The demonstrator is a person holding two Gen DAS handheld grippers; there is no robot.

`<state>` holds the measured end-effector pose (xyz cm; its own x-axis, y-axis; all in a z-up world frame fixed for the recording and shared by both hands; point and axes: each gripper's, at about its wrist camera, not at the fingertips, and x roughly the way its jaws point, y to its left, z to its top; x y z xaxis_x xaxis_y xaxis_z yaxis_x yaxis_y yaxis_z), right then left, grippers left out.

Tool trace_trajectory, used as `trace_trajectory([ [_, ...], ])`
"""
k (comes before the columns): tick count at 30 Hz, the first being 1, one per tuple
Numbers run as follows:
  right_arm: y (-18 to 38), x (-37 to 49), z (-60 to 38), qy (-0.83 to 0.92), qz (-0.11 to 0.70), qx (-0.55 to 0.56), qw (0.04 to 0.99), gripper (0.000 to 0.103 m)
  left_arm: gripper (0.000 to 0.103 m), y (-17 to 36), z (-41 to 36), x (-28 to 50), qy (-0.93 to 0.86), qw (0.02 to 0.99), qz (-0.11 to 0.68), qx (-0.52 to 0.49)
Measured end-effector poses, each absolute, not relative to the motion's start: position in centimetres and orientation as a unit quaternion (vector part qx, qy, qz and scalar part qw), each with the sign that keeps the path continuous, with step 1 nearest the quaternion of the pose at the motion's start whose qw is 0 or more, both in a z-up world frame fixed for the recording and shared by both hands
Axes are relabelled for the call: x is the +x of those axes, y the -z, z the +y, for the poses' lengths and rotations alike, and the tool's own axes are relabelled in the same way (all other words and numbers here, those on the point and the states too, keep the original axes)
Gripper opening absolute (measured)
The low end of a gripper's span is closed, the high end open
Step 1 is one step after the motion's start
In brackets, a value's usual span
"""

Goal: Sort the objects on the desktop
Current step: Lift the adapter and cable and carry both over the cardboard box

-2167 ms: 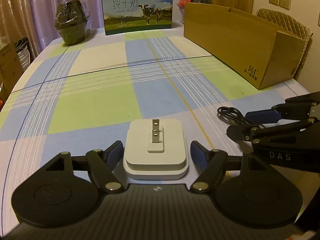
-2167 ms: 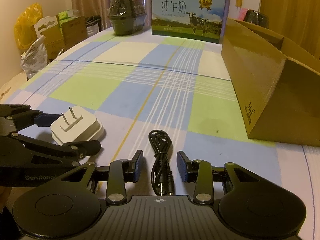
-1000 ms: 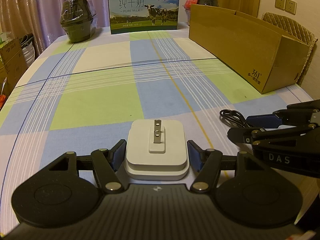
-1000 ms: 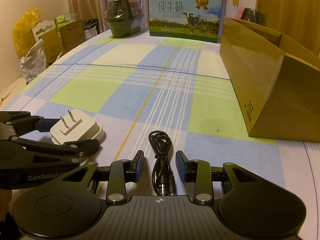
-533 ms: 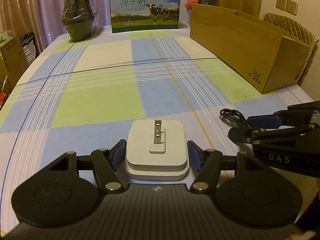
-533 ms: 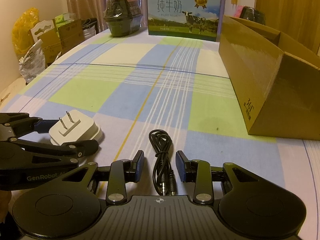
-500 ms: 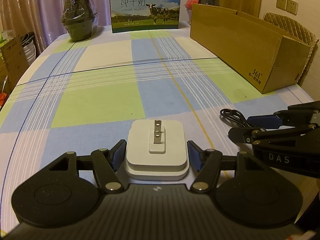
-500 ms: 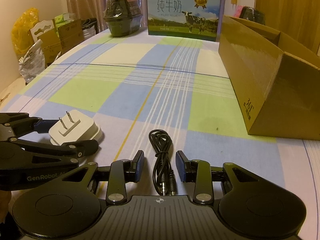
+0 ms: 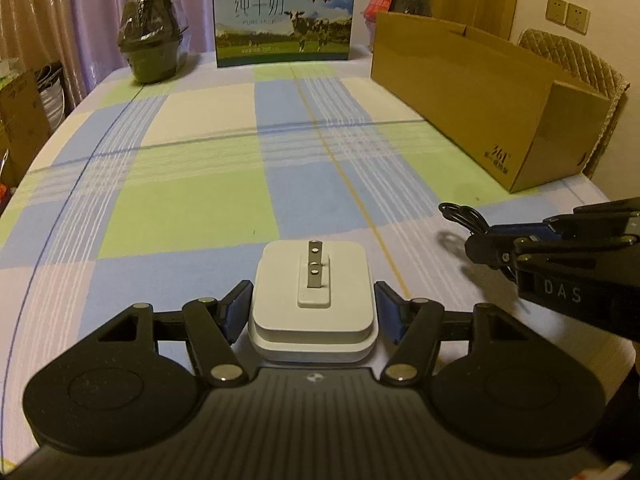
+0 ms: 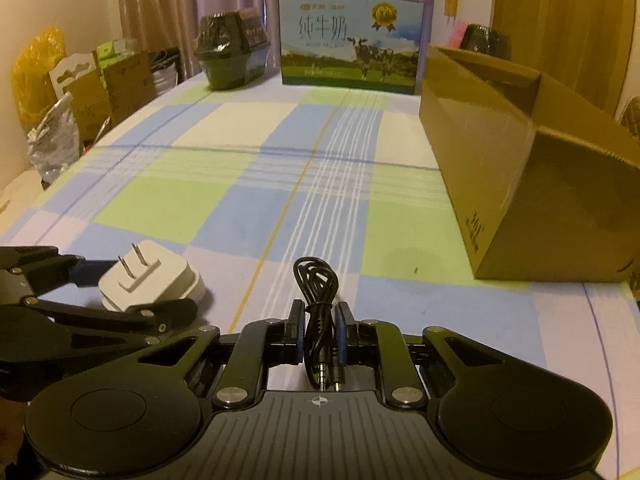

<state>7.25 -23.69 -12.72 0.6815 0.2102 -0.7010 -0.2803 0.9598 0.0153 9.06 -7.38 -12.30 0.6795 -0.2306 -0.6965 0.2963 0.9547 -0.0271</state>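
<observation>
Your right gripper (image 10: 318,330) is pinched on the coiled black cable (image 10: 317,294), plugs pointing back at you; squeeze evenly so the springy loops don't slip out. Your left gripper (image 9: 314,310) brackets the white charger (image 9: 313,300), pads touching or just beside its smooth rounded sides, so seat them squarely below the upright metal prongs before lifting. Both things sit at the near edge of the bench (image 9: 192,208), on its checked cloth. Farther right stands the open cardboard box (image 10: 520,168), likely the destination.
</observation>
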Motion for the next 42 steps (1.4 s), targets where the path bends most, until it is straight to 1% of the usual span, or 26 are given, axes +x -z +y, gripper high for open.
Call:
trace_trajectory([
  [9,10.0,7.0,-23.7,-0.127,0.354,-0.034,0.926,0.012,0.06,9.7,-7.0,8.6,0.144,0.918,0.369,0.024],
  [27,4.5,6.4,-25.2,-0.102,0.316,-0.004,0.943,0.012,0.06,3.8,-7.6,8.3,0.154,0.927,0.341,0.024],
  [42,-1.1,8.1,-31.3,-0.055,0.277,0.015,0.959,0.012,0.06,-1.7,-13.7,10.1,0.204,0.93,0.305,0.023],
])
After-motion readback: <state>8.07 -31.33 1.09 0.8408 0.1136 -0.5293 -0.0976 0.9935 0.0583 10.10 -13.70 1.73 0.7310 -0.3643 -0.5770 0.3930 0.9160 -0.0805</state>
